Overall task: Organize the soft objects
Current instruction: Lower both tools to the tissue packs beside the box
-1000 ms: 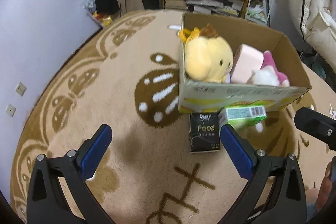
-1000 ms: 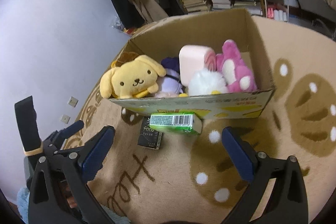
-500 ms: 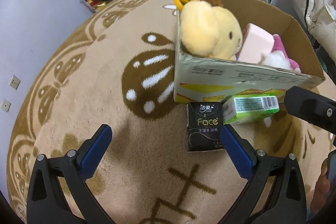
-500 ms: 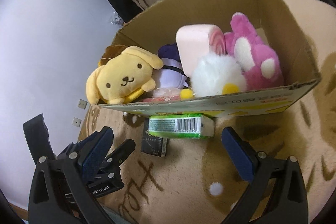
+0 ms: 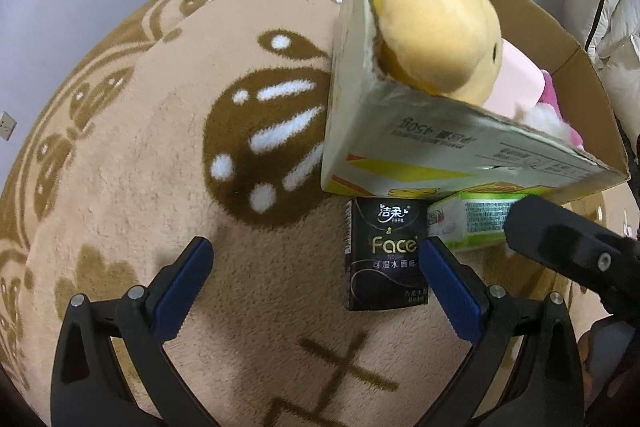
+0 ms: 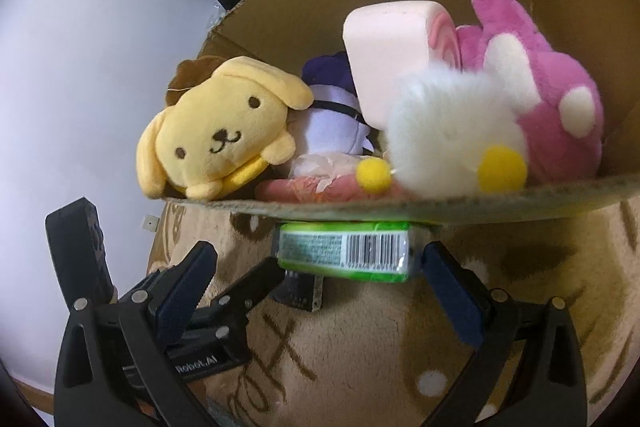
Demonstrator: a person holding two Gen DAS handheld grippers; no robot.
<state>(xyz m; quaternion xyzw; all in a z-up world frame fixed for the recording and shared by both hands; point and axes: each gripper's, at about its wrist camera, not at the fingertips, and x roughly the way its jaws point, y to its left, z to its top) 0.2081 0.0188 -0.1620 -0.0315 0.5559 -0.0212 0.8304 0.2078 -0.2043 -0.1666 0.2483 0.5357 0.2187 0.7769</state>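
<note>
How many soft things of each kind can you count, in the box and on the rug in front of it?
Plush toys in the box: 4 (yellow dog, purple plush, white plush, pink plush)
Pink cushion: 1
Tissue packs on the rug: 2 (black pack, green pack)
Total: 7

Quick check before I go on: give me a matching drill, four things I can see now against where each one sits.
Things:
1. yellow dog plush
2. pink rabbit plush
3. black tissue pack
4. green tissue pack

Places:
A. on the rug, beside the green pack
B. right end of the box
C. on the rug against the box front
D. left end of the box

Pairs: 1-D, 2-B, 3-A, 4-C
</note>
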